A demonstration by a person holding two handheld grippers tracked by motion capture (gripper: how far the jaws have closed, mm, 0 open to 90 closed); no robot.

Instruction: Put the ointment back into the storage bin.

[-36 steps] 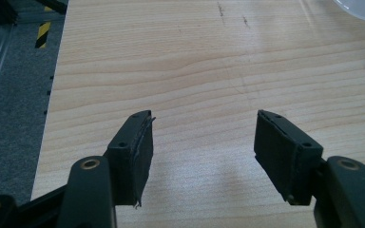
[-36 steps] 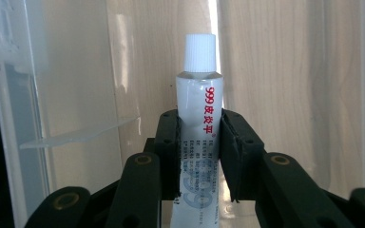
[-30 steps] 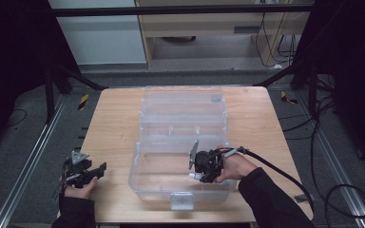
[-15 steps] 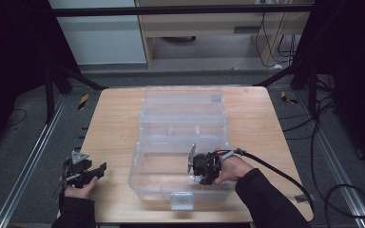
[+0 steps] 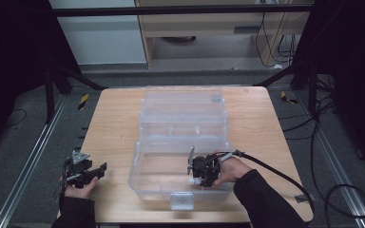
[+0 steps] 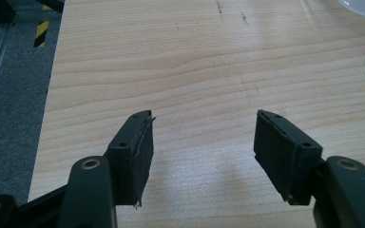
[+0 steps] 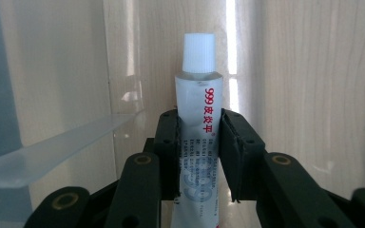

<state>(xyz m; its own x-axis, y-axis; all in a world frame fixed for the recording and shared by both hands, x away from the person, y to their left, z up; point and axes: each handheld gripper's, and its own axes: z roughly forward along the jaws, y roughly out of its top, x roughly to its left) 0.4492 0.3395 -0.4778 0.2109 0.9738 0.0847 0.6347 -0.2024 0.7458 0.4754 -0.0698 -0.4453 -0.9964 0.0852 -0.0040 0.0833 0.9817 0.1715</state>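
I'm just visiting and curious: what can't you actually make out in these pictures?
- Tube, right gripper view: its lower end is hidden between the jaws and cut off by the bottom edge; the small print is blurred.
- Tube in the high view: too small, mostly behind the right gripper.
- Box, left gripper view: cut off at the right edge.

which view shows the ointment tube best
The right gripper view: the white tube with red print and a white cap stands close up, clamped between the right gripper fingers. The high view gives just a small white bit at that gripper inside the clear plastic box.
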